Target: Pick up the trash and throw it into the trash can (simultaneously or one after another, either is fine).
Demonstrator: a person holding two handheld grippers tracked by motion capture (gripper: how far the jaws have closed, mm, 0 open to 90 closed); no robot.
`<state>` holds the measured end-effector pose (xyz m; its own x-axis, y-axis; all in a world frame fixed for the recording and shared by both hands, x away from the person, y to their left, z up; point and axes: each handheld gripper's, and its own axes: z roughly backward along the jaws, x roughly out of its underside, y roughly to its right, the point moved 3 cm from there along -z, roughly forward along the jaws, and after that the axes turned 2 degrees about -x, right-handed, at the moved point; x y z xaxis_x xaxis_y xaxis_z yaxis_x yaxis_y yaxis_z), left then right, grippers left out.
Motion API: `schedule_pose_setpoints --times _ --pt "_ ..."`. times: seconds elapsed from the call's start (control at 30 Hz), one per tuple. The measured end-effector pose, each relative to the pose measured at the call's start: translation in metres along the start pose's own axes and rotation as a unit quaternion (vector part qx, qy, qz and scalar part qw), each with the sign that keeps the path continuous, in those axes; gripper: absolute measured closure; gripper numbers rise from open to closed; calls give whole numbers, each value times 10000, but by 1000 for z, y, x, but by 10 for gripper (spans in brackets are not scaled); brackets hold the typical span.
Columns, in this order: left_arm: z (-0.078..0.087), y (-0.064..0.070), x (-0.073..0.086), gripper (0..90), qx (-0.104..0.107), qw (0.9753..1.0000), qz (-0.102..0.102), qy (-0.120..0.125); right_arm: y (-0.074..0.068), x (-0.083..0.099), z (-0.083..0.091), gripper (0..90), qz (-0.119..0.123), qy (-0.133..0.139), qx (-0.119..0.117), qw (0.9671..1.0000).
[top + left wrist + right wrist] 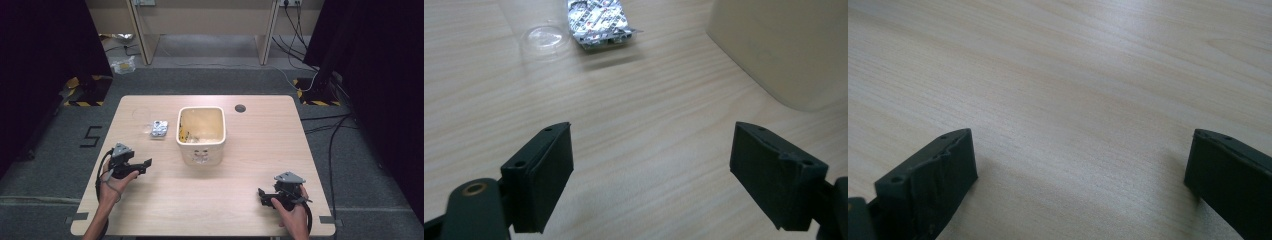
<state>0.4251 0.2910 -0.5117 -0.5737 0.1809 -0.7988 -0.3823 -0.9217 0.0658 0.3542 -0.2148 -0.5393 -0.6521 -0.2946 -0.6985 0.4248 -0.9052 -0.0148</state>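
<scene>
A cream square bin point(201, 135) stands in the middle of the wooden table point(165, 205), with some scraps inside. Left of it lies a silver blister pack point(159, 128) beside a clear plastic lid point(141, 114). My left gripper point(146, 164) sits at the table's left side, open and empty. In the left gripper view the blister pack point(599, 24) and the clear lid point(544, 39) lie ahead, and the bin's wall point(784, 45) rises at the right. My right gripper point(261, 195) rests near the front right, open, with bare wood between its jaws point(1078, 165).
A dark round hole point(240, 108) marks the table's far side. Beyond the table are wooden desk legs point(142, 35), cables point(300, 45) and black stands with striped bases point(82, 92). Grey carpet surrounds the table.
</scene>
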Motion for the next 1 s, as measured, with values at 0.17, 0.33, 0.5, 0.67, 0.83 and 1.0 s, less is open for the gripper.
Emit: schedule_pose_setpoints --times 0.17,0.33,0.5,0.67,0.83,1.0 --pt "-16 3 -12 171 -25 10000 -28 -29 0 0 0 3 3 1 -1 10000" --pt "-24 2 -17 172 -95 9999 -38 -41 0 0 0 3 5 1 -7 10000" --pt "-32 -1 -21 172 -131 9999 34 -16 0 0 0 3 9 2 -12 10000" --pt "-38 -1 -25 171 -134 9999 59 -19 0 0 0 3 3 0 -17 10000" --pt "-43 -2 -29 171 -168 9998 75 -2 0 0 0 3 4 -6 -21 10000" --pt "-49 -3 -32 172 -205 9998 69 -6 0 0 0 3 11 -5 -20 10000"
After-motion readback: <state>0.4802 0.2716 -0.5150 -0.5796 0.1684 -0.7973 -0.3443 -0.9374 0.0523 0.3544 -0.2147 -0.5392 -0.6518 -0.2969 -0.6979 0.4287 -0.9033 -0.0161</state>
